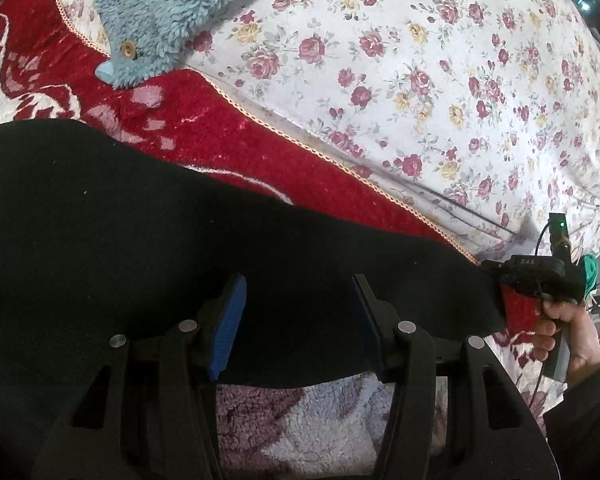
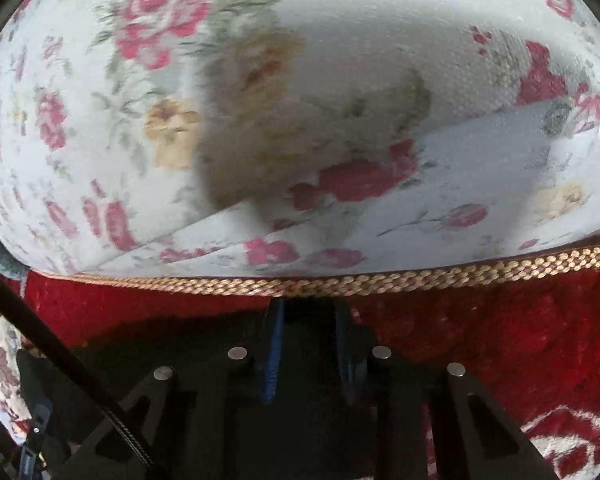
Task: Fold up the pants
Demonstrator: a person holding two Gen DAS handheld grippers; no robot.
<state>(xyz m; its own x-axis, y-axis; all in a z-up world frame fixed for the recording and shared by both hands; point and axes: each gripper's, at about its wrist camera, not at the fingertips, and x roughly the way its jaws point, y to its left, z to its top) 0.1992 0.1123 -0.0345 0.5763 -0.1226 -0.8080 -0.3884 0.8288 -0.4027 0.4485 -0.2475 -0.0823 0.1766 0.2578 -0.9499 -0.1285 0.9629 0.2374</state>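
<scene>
Black pants [image 1: 140, 240] lie between the left hand-held gripper [image 1: 296, 328]'s parted fingers.

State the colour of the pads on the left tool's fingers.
Blue, ribbed pads on the black left tool, clearest in the left wrist view, straddling the black pants.

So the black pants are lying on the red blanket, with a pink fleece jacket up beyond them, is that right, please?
Nearly: the fleece jacket is teal, not pink, as the left wrist view shows. The black pants do lie on the red blanket, the jacket beyond them.

1 pants [image 1: 140, 240], 2 tongs [image 1: 296, 320] [image 2: 308, 344], 2 blankets [image 1: 204, 120] [image 1: 420, 80]
</scene>
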